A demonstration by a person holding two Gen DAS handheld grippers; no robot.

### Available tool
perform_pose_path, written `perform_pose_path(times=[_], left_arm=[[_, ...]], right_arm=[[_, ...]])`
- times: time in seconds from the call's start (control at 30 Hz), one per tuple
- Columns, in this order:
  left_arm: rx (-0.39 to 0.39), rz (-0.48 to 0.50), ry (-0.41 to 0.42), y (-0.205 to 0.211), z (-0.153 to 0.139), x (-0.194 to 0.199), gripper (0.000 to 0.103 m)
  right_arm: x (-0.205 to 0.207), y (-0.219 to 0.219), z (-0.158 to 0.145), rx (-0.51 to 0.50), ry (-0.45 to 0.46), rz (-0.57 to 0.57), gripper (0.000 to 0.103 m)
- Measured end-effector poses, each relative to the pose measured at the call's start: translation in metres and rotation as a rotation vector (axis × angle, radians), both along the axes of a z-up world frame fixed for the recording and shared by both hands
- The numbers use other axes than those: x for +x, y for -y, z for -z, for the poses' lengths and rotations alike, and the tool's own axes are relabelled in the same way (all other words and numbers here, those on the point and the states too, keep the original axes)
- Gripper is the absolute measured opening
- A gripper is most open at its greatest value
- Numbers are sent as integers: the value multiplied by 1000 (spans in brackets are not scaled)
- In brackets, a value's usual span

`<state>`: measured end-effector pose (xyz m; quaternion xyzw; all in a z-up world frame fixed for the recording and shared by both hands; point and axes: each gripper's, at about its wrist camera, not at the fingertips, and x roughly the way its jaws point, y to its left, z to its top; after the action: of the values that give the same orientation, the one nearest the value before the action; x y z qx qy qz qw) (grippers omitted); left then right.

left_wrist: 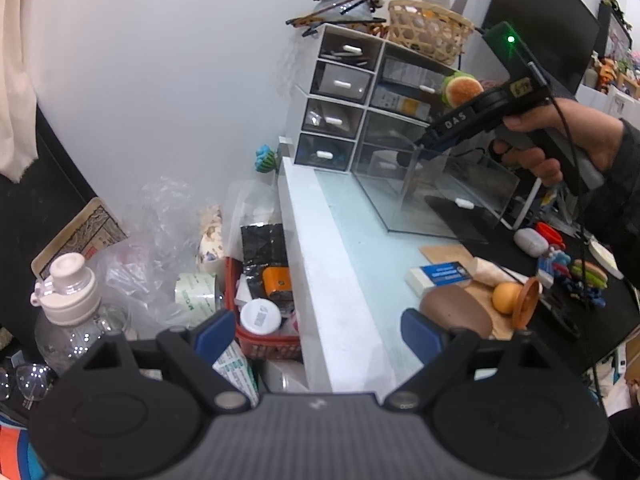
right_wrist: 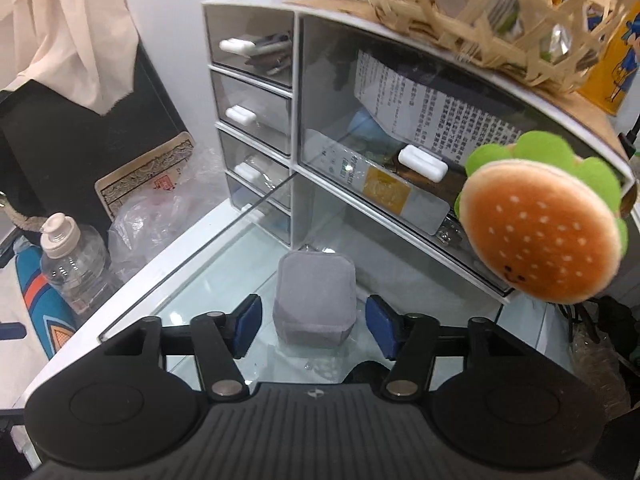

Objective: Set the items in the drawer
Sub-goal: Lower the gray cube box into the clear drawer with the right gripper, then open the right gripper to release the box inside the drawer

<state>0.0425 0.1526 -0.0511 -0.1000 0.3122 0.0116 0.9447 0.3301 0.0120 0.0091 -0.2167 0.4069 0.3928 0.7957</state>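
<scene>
- Grey velvet box: lies inside the pulled-out clear drawer, on its transparent floor, upright, lid closed.
- Right tool: blue-padded fingers stand wide to either side of the box, not touching it; nothing gripped. In the left wrist view it is held by a hand in a dark sleeve, pointing down into the drawer.
- Left tool: fingers wide apart and empty, hanging over the near edge of the table.
- Drawer cabinet: white frame with smoky clear drawers and white handles, at the far end of the table against the wall; four small drawers on the left, larger ones on the right.
- Cabinet top: woven basket and a pile of hair clips.
- Burger plush: in front of the cabinet's right side; how it is held up cannot be told.
- Table surface: pale glass top; eraser, brown pad and small toys on the near right.
- Left of the table: red basket of sundries, plastic bags, water bottle.
- Room: plain white wall, dark monitor on the far right.
</scene>
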Motion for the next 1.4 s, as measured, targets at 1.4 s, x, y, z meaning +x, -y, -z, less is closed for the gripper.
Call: perform_pose_path(times=[1.4], left_arm=[[-9,9,-16,-5,4,-3,91]], right_arm=[[1,-3,6,3,-7,14,35]])
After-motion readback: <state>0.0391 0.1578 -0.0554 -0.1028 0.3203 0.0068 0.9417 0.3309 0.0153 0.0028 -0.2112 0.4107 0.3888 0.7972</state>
